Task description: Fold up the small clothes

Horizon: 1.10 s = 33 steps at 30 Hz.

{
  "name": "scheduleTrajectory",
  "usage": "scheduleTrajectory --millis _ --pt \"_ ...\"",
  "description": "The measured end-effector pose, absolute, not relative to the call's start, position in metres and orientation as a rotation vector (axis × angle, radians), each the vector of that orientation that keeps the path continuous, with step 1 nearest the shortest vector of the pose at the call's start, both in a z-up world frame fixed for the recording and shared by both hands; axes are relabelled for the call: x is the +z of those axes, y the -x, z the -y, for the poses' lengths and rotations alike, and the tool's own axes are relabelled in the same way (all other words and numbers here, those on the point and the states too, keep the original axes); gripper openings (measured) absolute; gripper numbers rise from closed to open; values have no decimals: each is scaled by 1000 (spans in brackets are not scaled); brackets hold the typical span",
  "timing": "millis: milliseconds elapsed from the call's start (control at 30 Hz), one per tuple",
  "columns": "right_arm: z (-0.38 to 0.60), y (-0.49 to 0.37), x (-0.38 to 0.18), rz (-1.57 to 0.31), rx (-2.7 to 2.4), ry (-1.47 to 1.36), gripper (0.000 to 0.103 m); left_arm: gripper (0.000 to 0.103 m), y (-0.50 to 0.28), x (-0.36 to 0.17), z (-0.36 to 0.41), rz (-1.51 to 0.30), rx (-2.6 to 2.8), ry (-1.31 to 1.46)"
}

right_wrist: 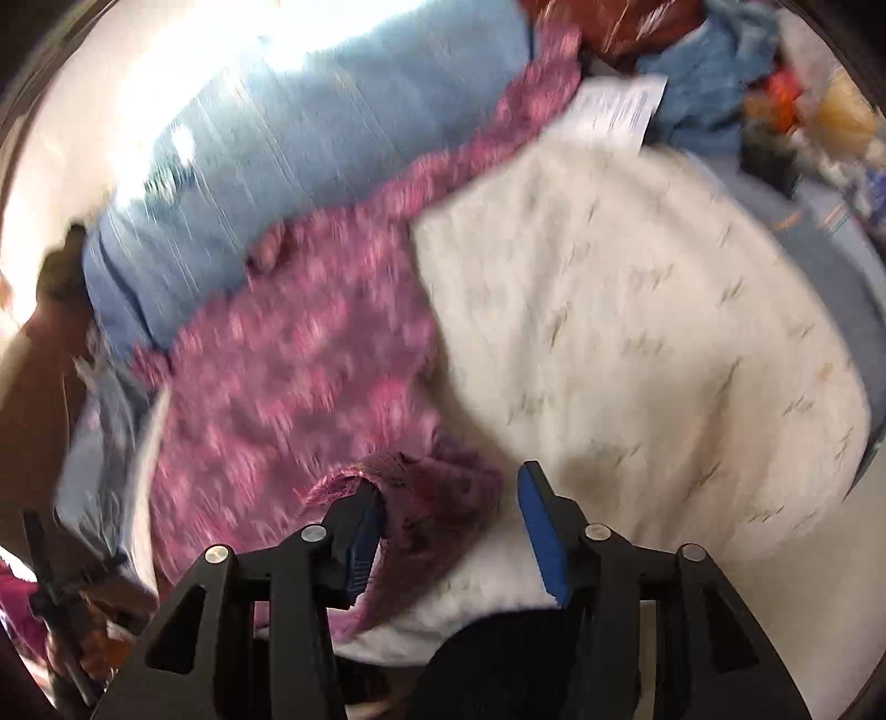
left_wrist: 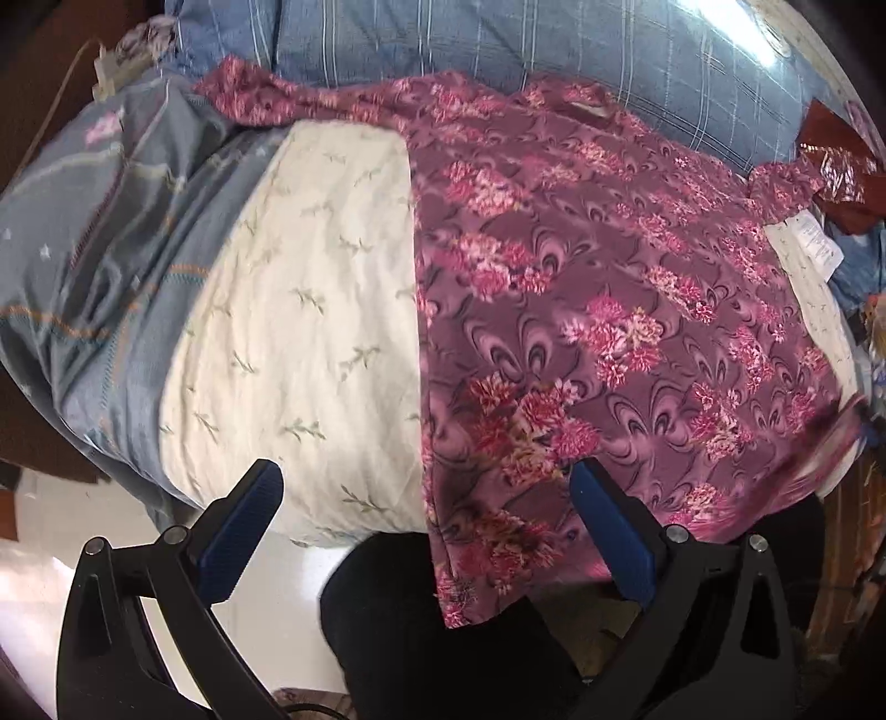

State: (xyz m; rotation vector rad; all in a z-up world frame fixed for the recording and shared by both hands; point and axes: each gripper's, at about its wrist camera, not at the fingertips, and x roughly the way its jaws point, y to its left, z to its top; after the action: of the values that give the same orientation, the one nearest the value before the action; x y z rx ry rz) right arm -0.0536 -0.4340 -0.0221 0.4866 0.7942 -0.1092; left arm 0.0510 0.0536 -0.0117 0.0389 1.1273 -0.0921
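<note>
item — garment (left_wrist: 581,288): purple cloth with pink flower print, spread mostly flat over a cream quilt (left_wrist: 310,310) on a bed. seen from the left tongs (left_wrist: 426,531), it lies ahead and to the right of the jaws, one straight edge running away from them down the middle of the view; its near corner hangs off the bed edge between the two fingers, over a dark trouser leg (left_wrist: 421,637).

item — left tongs: jaws wide apart, blue pads clear of the cloth, nothing gripped.

item — right tongs (right_wrist: 448,526): jaws partly apart. a bunched hem of the garment (right_wrist: 421,498) drapes on and around the left finger (right_wrist: 360,531); the right finger stands off over bare quilt (right_wrist: 637,332). the pads do not press the cloth from both sides, so this reads as not clamped. view is heavily blurred.

item — surroundings: blue checked pillow (left_wrist: 554,50) beyond the garment, grey-blue bedding (left_wrist: 94,249) to the left, a white paper tag (left_wrist: 808,243) at far right.

step in hand — judged as the laying-out and first fold: the garment is flat but no fold shows yet, and the right tongs sit at a hem.

next move calls for — both tongs to close on matching corners of one edge, then carry it across evenly. risk: the thin cloth may slip or drag the quilt.
</note>
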Motion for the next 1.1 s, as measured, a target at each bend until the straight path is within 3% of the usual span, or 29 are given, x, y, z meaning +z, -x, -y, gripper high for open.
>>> scheduleTrajectory --millis 133,300,467,833,1100 --pt "442 64 0 -698 -198 -413 62 103 -62 -17 -47 -1149 -75 -61" --pt "447 67 7 -713 -145 -432 63 103 -68 -19 -47 -1164 -47 -72" --pt "447 73 -4 -878 -173 -322 66 103 -67 -20 -68 -1185 -22 -19" --pt "458 97 -6 -1026 -136 -247 69 103 -48 -53 -61 -1304 -131 41" --pt "485 99 -5 -891 -170 -475 71 103 -46 -75 -40 -1365 -183 36"
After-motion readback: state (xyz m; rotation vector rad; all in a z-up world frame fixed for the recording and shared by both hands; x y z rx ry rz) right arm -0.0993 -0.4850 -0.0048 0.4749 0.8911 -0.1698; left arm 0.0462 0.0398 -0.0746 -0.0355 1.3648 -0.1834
